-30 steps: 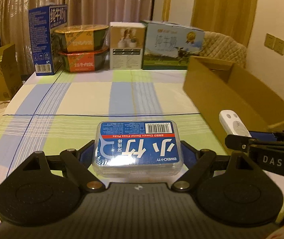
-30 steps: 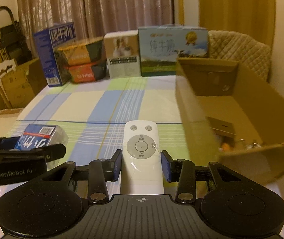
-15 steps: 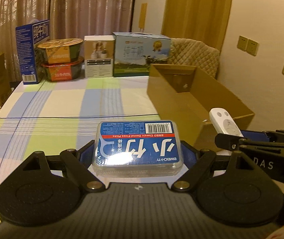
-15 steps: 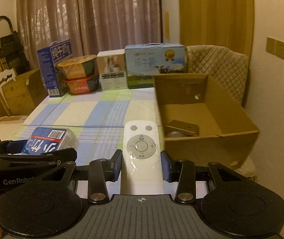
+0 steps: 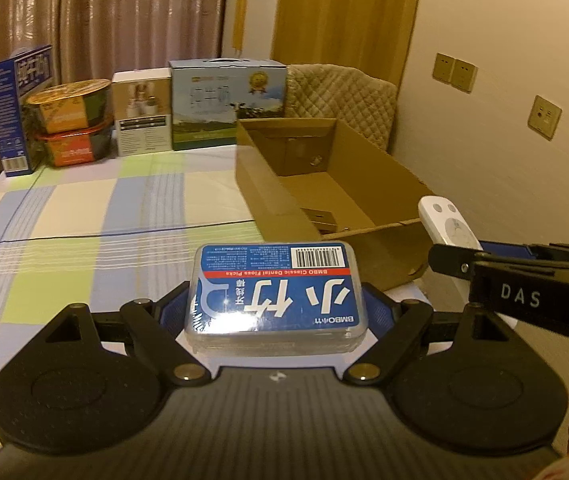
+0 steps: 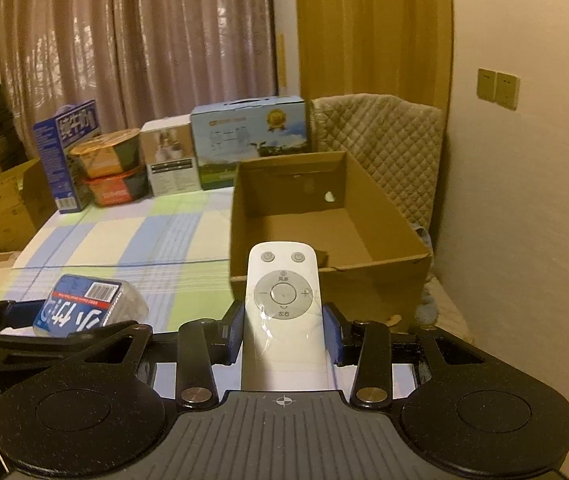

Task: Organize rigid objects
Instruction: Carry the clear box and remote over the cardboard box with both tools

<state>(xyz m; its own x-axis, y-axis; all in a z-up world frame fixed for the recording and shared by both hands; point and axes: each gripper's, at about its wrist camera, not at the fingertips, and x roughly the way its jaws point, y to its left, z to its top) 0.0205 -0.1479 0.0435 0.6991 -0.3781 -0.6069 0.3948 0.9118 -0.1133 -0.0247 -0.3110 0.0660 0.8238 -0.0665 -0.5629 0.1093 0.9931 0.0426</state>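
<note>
Both wrist views face the cardboard box (image 5: 324, 184) (image 6: 324, 216) closely.

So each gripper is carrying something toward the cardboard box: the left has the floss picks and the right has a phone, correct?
Not a phone. The right gripper holds a white remote, clear in the right wrist view. The left gripper does hold the floss picks, with the cardboard box ahead.

Checked tablecloth (image 5: 84, 216) covers the table. Along its far edge: blue carton (image 5: 16, 108), two stacked noodle bowls (image 5: 70, 124), white box (image 5: 142, 112), milk box with handle (image 5: 228, 104). Quilted chair (image 5: 344, 96) behind, curtains (image 5: 96, 16), wall sockets (image 5: 454, 72).
</note>
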